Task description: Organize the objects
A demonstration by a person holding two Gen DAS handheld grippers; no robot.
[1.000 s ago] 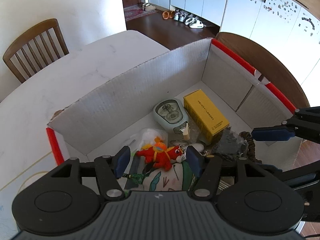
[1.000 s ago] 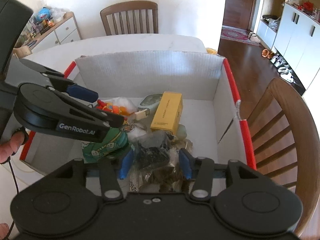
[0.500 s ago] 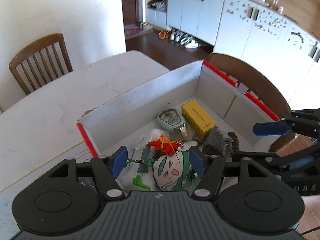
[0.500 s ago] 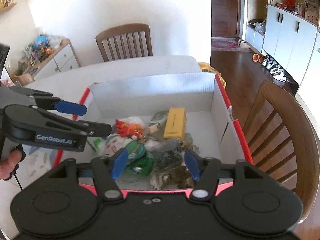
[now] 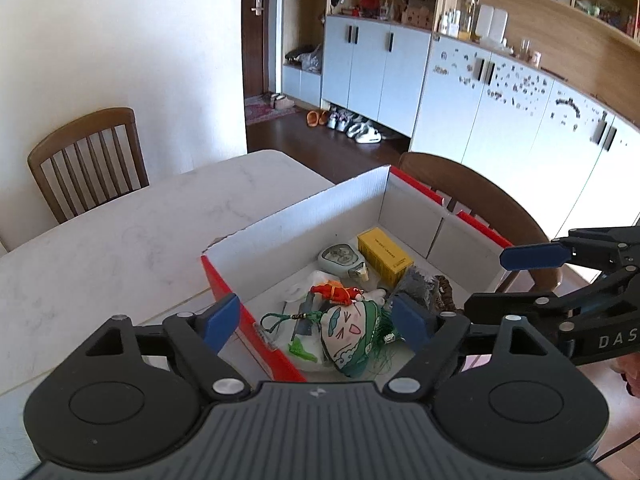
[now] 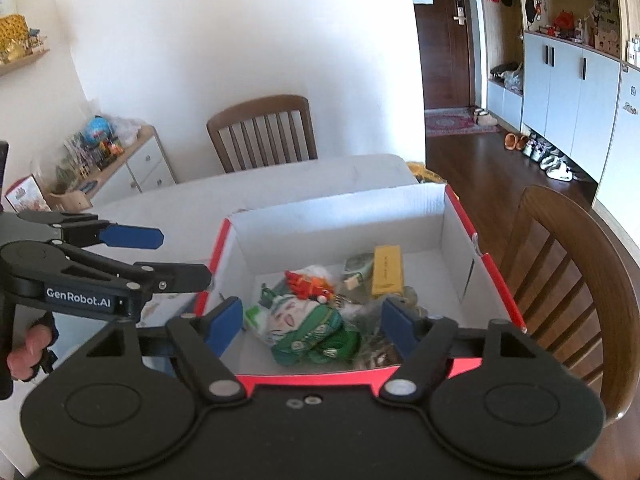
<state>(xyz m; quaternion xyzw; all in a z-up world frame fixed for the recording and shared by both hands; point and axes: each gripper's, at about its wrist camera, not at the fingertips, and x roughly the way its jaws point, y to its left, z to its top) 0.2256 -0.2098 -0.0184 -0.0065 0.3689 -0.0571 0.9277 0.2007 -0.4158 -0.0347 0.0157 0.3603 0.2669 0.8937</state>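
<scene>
Both wrist views look down, sharing the box [image 5: 304, 216].

A white marble-look worktop [image 5: 120, 240] carries an open cardboard box [image 5: 304, 216], red outside and white inside, set at the corner nearest the wooden chair [image 6: 568, 272]. Printed paper [image 6: 160, 308] lies flat beside the box's left wall.

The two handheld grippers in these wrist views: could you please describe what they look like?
Both are black plastic linkage frames with blue finger pads and silver pivot screws. The left gripper has a ribbed grey top and white "GenRobot.AI" lettering on its side in the right wrist view. The right gripper shows "DAS" in the left wrist view. A thin black cable hangs near the hand.
</scene>
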